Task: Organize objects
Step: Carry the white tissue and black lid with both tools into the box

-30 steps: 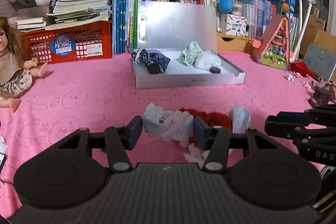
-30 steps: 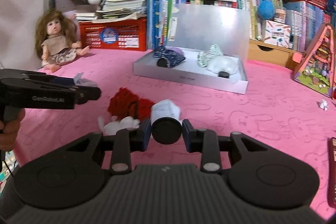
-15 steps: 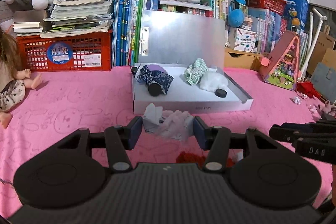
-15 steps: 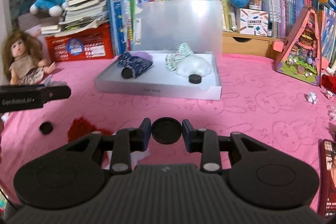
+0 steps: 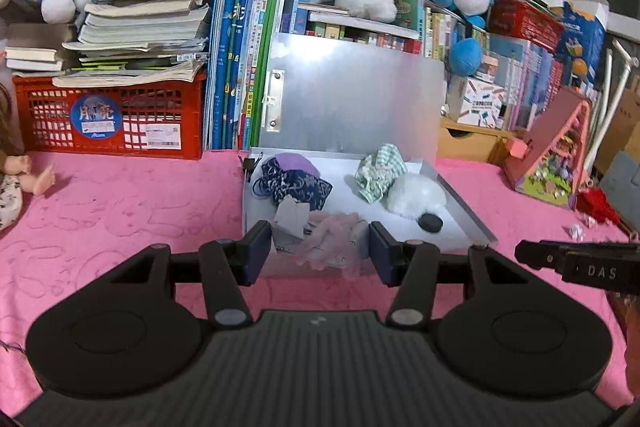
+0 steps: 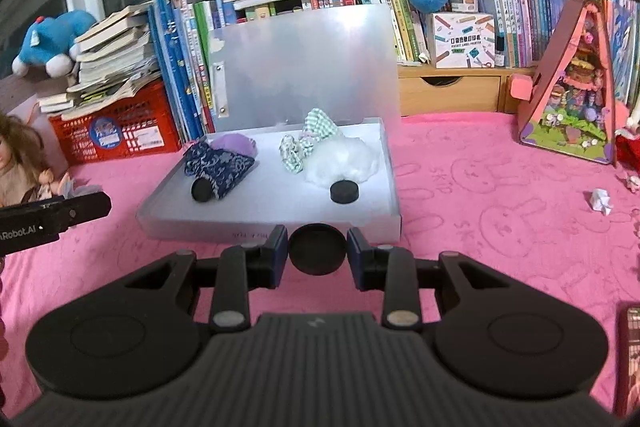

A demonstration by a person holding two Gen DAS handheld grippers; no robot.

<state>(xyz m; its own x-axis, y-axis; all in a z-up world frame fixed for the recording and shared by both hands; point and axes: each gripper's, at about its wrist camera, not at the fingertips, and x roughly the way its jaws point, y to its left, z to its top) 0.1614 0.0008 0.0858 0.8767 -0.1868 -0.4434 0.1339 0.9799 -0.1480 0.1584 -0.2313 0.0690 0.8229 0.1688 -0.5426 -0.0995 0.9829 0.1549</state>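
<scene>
left gripper [image 5: 320, 247]: carried its pale fabric bundle [image 5: 328, 239] up to the tray's [image 5: 460, 205] front edge
right gripper [image 6: 317, 254]: lifted the black disc [image 6: 317, 253] off the surface, near the tray's front edge

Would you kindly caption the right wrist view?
Right gripper carries a black disc toward the open box.

Doll [image 5: 10, 183] cut off at left edge; pale bundle [image 5: 328, 239] blurred; box [image 6: 272, 227] front label unreadable.

The right gripper [image 5: 580, 263], seen from the left wrist, carries "DAS"; the left gripper [image 6: 48, 217], seen from the right wrist, carries "Robot.AI".
</scene>
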